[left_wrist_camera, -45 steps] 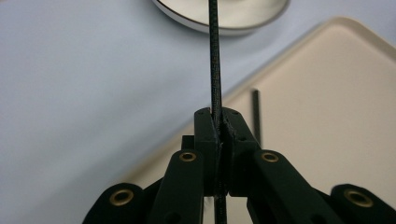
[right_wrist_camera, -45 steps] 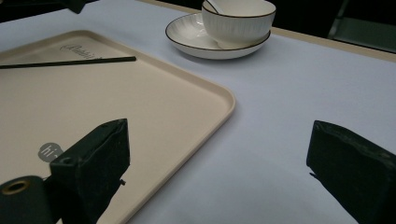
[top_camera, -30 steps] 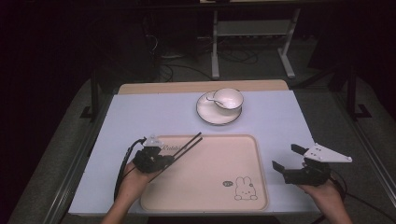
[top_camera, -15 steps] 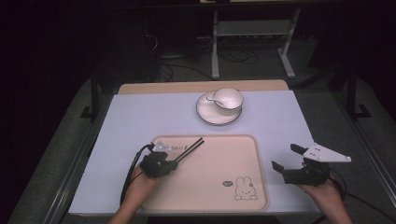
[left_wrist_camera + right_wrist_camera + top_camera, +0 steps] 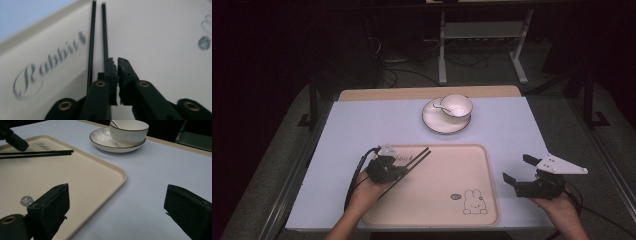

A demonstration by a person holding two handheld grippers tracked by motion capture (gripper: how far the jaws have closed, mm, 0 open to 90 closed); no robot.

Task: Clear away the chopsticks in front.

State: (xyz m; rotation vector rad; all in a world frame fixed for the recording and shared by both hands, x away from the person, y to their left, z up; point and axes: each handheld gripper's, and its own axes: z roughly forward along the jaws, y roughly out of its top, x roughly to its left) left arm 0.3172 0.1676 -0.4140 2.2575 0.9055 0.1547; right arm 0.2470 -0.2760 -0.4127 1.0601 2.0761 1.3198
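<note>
The tray (image 5: 462, 170) at lower centre looks like smooth matt beige plastic, and the chopsticks (image 5: 414, 161) on it are slim, black and faintly glossy. Above, the bowl (image 5: 456, 105) and saucer (image 5: 437, 122) gleam like glazed white ceramic, on a matt pale-blue table cover (image 5: 362, 125).

A table (image 5: 362, 120) with a pale blue top carries a beige rabbit-print tray (image 5: 484, 170) just left of the right gripper (image 5: 521, 172). Farther off, beyond the tray, stands a white saucer (image 5: 432, 122) bearing a bowl (image 5: 457, 105).
</note>
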